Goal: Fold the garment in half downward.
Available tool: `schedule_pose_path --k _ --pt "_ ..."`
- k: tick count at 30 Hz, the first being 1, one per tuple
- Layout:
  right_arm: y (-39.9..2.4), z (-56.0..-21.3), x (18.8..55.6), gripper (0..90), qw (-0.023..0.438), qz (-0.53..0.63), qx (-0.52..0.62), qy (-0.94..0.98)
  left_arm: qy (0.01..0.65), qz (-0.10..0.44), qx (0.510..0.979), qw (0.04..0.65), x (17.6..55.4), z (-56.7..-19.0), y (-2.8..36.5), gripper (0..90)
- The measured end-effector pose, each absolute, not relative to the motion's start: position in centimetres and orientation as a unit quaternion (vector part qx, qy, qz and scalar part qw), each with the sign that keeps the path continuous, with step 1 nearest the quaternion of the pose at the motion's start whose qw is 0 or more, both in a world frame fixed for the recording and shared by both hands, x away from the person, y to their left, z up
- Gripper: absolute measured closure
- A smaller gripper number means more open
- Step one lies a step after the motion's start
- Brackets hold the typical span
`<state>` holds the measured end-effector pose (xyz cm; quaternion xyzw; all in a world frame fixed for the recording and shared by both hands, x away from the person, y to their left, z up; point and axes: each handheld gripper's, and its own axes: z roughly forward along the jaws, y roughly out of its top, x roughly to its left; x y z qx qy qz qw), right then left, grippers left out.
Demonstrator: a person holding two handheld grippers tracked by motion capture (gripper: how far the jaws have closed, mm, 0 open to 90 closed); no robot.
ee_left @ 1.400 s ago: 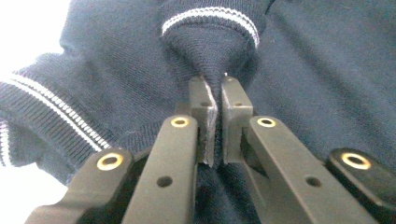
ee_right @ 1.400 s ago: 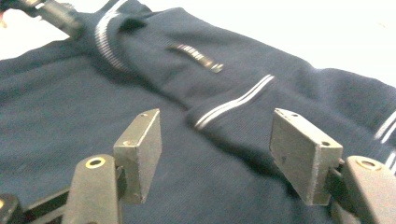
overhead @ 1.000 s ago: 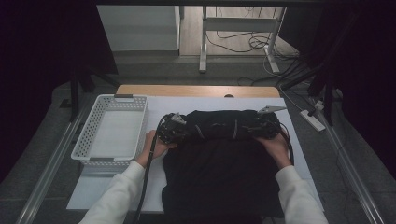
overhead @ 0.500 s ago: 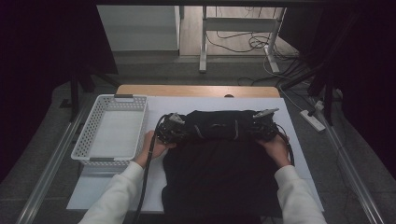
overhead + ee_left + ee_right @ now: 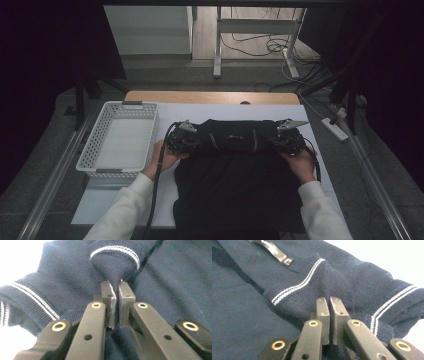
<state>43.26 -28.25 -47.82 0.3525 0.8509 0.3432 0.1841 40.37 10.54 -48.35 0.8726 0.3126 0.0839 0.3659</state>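
The dark blue sweater, partly folded beside the white basket on the bench, is being pinched by the left tongs and the just-closing right tongs, with more folding left.

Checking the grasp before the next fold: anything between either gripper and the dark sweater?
Nothing visible. The left gripper is shut on a pinch of the sweater. The right gripper has just closed; its fingers sit on the knit at the sweater's other end. The basket stands off to the left.
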Motion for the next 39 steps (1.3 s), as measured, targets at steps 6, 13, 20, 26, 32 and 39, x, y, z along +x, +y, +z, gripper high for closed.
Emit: schedule_pose_path --k 6,13,20,26,32,39 --pt "-29.1 -47.0 41.5 86.3 0.175 0.370 0.355 0.840 0.309 0.077 0.872 0.371 39.3 -48.3 10.5 84.5" --pt "-29.3 -46.7 39.4 86.2 0.176 0.379 0.353 0.837 0.311 0.062 0.873 0.372 37.9 -48.8 10.3 84.5" --pt "-30.1 -46.4 37.6 86.3 0.170 0.391 0.355 0.832 0.306 0.059 0.876 0.369 36.7 -48.8 10.3 84.5" --pt "-30.5 -46.7 35.5 86.2 0.164 0.390 0.349 0.836 0.301 0.053 0.878 0.369 35.6 -49.0 10.5 84.4" --pt "-30.9 -47.1 33.9 86.2 0.155 0.389 0.348 0.839 0.299 0.043 0.879 0.368 34.4 -49.5 10.6 84.4" --pt "-30.7 -47.8 33.5 86.2 0.146 0.385 0.346 0.843 0.304 0.037 0.879 0.366 33.8 -50.1 10.5 84.4"
